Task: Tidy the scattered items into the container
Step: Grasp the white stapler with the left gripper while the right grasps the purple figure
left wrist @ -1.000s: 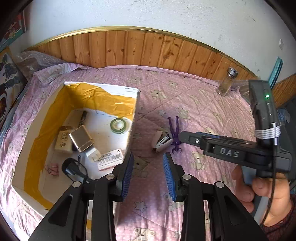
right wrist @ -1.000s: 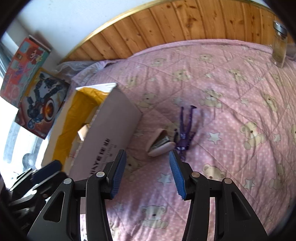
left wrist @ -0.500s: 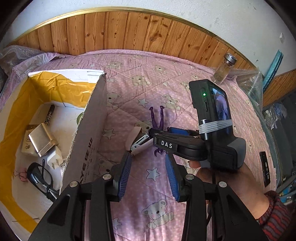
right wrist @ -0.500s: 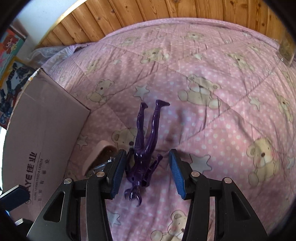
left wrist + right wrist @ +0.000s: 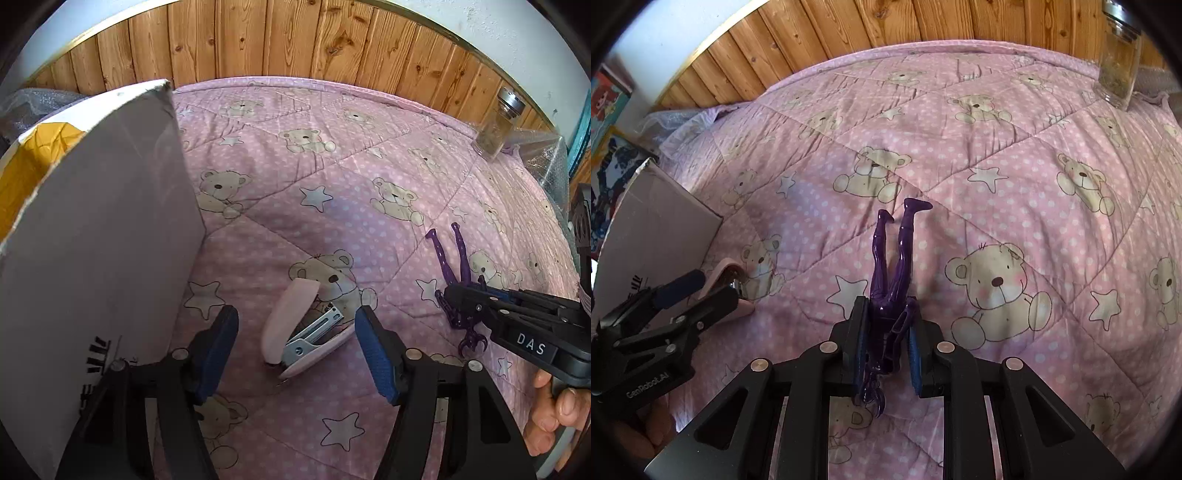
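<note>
A: Left view: left tool [image 5: 295, 345] wide open, straddling the pink stapler [image 5: 295, 332] on the bed quilt [image 5: 332, 192], just beside the cardboard box [image 5: 99, 229].

B: Right view: right tool [image 5: 886, 347] clamped on the purple figure's [image 5: 888, 280] torso, legs pointing away. Jar [image 5: 1117, 70] far back.

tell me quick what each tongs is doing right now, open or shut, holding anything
Left tongs: open, either side of the pink stapler on the quilt, not gripping it.
Right tongs: shut on the purple toy figure.
</note>
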A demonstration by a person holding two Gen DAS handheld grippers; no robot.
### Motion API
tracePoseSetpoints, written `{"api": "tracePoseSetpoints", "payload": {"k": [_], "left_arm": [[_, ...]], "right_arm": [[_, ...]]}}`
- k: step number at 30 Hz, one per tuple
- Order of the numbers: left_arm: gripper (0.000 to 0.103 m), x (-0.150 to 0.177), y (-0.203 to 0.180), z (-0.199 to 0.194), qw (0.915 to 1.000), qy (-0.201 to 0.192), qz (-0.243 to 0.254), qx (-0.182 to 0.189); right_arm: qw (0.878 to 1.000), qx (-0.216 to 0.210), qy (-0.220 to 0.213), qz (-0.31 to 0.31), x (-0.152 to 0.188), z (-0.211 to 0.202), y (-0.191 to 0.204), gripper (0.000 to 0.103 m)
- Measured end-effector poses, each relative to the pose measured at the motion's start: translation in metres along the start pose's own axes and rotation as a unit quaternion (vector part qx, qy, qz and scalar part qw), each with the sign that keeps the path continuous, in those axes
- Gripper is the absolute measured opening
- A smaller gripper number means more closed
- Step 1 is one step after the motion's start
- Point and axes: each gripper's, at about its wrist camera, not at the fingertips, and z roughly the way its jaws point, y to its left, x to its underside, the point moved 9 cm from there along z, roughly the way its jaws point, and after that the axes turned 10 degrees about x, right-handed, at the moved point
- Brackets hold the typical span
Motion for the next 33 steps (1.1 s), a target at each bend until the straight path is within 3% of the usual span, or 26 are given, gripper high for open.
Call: {"api": "tracePoseSetpoints", "payload": {"k": [4, 5, 7, 9, 10, 11, 14, 15, 16, 17, 22, 33], "left_arm": [[0.062, 0.021, -0.016, 0.013, 0.9972, 0.027, 0.065, -0.026], [0.060, 0.024, -0.022, 0.010, 0.9970, 0.034, 0.068, -0.010], [0.060, 0.023, -0.025, -0.002, 0.9982, 0.018, 0.056, 0.013], [0.061, 0.015, -0.015, -0.007, 0.9987, -0.006, 0.051, -0.006], [0.067, 0.012, -0.009, -0.005, 0.9990, -0.013, 0.042, -0.010], [0.073, 0.011, -0.005, 0.000, 0.9994, -0.013, 0.031, -0.007], [0.073, 0.016, -0.004, 0.017, 0.9992, 0.007, 0.038, -0.013], [0.072, 0.014, -0.009, 0.018, 0.9983, 0.003, 0.055, -0.020], [0.063, 0.013, -0.015, 0.018, 0.9980, 0.002, 0.061, -0.017], [0.044, 0.011, -0.018, 0.017, 0.9978, -0.003, 0.064, -0.016], [0.040, 0.009, -0.026, 0.012, 0.9986, -0.006, 0.053, -0.002], [0.040, 0.001, -0.054, -0.038, 0.9972, -0.046, 0.033, 0.048]], "right_arm": [[1.000, -0.013, -0.005, 0.006, 0.001, 0.001, 0.000, 0.020], [1.000, -0.016, -0.007, 0.006, 0.001, 0.001, 0.000, 0.020], [1.000, -0.021, -0.009, 0.007, 0.000, 0.002, 0.001, 0.021], [1.000, -0.023, -0.011, 0.008, -0.001, 0.003, 0.001, 0.021], [1.000, -0.024, -0.013, 0.008, -0.002, 0.003, 0.002, 0.021], [1.000, -0.023, -0.015, 0.007, -0.002, 0.003, 0.003, 0.021], [1.000, -0.019, -0.024, -0.003, -0.004, 0.004, 0.005, 0.022], [0.999, -0.019, -0.028, -0.005, -0.004, 0.004, 0.005, 0.022], [0.999, -0.020, -0.032, -0.007, -0.004, 0.004, 0.005, 0.021], [0.999, -0.021, -0.036, -0.008, -0.004, 0.003, 0.005, 0.020], [0.998, -0.037, -0.041, 0.001, -0.001, -0.005, 0.004, 0.019], [0.995, -0.073, -0.046, 0.047, 0.006, -0.037, 0.002, 0.019]]}}
